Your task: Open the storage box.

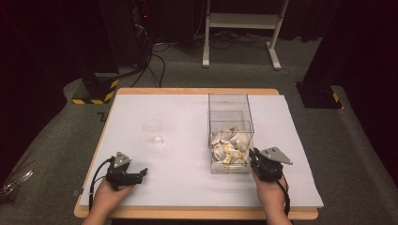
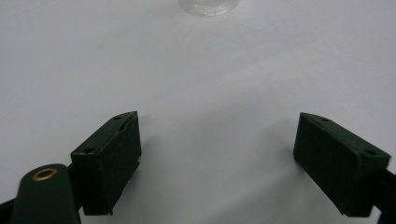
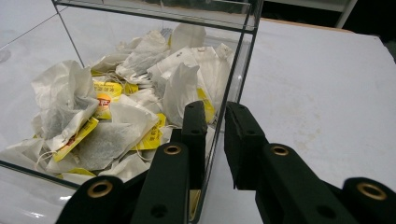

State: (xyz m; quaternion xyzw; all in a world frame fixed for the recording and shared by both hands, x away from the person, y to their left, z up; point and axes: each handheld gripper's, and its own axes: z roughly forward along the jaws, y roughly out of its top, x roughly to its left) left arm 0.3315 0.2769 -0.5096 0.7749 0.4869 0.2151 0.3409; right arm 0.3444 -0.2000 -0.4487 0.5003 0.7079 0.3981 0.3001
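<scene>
A white table (image 1: 187,183) is seen from above, with a clear plastic box (image 1: 230,133) standing right of centre and a clear glass cup (image 1: 154,132) left of centre, well apart from it. The box is part-filled with tea bags (image 3: 116,116), white pouches with yellow tags, heaped at its near end.

The left gripper (image 1: 136,175) is held low over the near left of the table; in the left gripper view its 2 jaws are spread wide over bare surface, with the cup's base just ahead.

The right gripper (image 1: 254,156) is set at the box's near right corner. Its jaws are drawn close, straddling the right wall (image 3: 243,70), 1 jaw inside and 1 outside; whether the wall is actually pinched cannot be told.
</scene>
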